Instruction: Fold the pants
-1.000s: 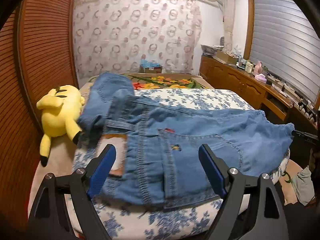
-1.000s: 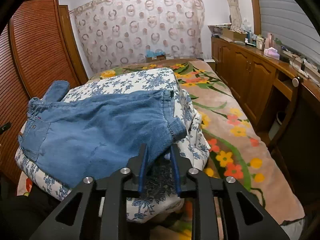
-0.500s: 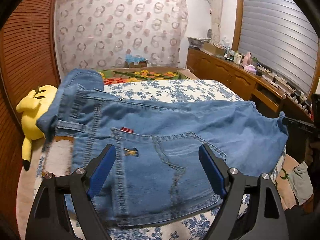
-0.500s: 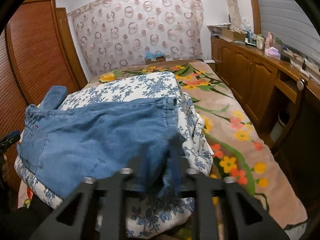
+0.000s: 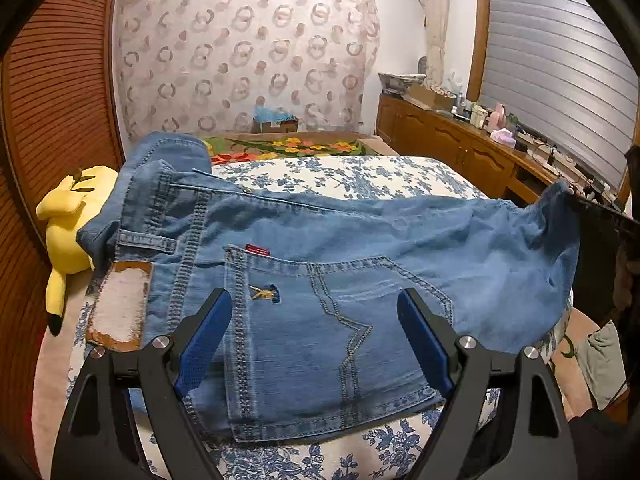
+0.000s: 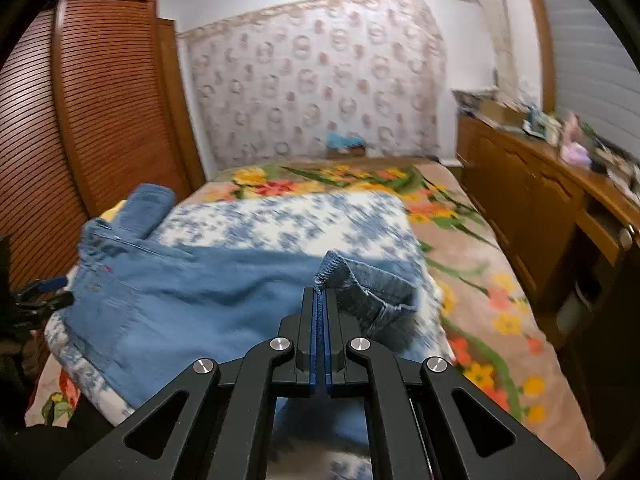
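Blue denim pants [image 5: 320, 264] lie across a blue-flowered white cushion [image 5: 352, 176] on the bed, waistband at the left, back pocket up. My left gripper [image 5: 316, 328] is open and empty, its blue pads above the back pocket. In the right wrist view the pants [image 6: 192, 288] stretch to the left. My right gripper [image 6: 321, 300] is shut on the hem of the pant leg [image 6: 340, 276] and holds it lifted off the cushion [image 6: 288, 220]. The right gripper also shows as a dark shape at the right edge of the left wrist view [image 5: 600, 216].
A yellow plush toy [image 5: 68, 220] lies left of the pants against the wooden louvered wardrobe [image 5: 48, 100]. A flowered blanket [image 6: 460, 260] covers the bed on the right. A wooden sideboard [image 6: 540, 200] with clutter runs along the right wall.
My right gripper has closed on the leg hem and lifted it up and toward the waistband. My left gripper has moved closer over the back pocket, still open.
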Tool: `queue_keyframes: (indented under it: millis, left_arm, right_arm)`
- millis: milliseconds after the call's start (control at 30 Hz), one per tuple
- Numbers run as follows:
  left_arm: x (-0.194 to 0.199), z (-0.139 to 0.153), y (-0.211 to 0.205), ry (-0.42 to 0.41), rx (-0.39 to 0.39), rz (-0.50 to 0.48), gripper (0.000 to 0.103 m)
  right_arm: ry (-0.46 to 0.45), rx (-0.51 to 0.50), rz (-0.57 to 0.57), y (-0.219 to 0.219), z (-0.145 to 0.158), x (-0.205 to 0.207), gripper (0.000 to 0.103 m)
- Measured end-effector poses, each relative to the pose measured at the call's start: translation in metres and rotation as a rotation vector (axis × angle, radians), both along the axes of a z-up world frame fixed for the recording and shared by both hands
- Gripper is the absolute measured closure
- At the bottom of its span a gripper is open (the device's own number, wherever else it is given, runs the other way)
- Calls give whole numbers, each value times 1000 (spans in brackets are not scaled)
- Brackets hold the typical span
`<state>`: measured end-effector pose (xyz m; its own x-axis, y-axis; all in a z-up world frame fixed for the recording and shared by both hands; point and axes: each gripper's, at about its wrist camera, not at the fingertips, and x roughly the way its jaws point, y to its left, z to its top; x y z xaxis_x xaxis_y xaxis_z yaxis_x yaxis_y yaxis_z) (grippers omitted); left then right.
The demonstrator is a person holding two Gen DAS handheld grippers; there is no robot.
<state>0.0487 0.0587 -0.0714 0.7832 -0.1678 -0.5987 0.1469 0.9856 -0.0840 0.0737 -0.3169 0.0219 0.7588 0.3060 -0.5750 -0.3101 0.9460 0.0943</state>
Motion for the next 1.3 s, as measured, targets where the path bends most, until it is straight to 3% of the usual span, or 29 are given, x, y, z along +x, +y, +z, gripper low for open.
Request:
queue_keyframes:
  millis: [533, 633, 700, 800, 900, 1133, 1300]
  left_arm:
    - [-13, 13, 38, -35, 13, 70, 18]
    - [-14, 11, 44, -33, 11, 82, 18]
    - [-15, 9, 47, -31, 9, 83, 18]
    - [-16, 6, 50, -27, 2, 85, 18]
    - [-15, 2, 51, -19, -3, 89, 18]
    - [-10, -2, 44, -7, -9, 70, 18]
    - [-3, -3, 30, -3, -7, 37, 18]
  right_arm:
    - [-111, 21, 403, 139, 38, 9, 102]
    - [-91, 32, 461, 159, 34, 8, 102]
    - [-25, 24, 500, 165, 23, 17, 101]
    - [15, -46, 498, 179, 1, 28, 98]
    - [67, -21, 507, 178, -10, 40, 94]
    - [55, 3, 471, 172, -1, 49, 78]
    - [45, -1, 435, 166, 0, 47, 61]
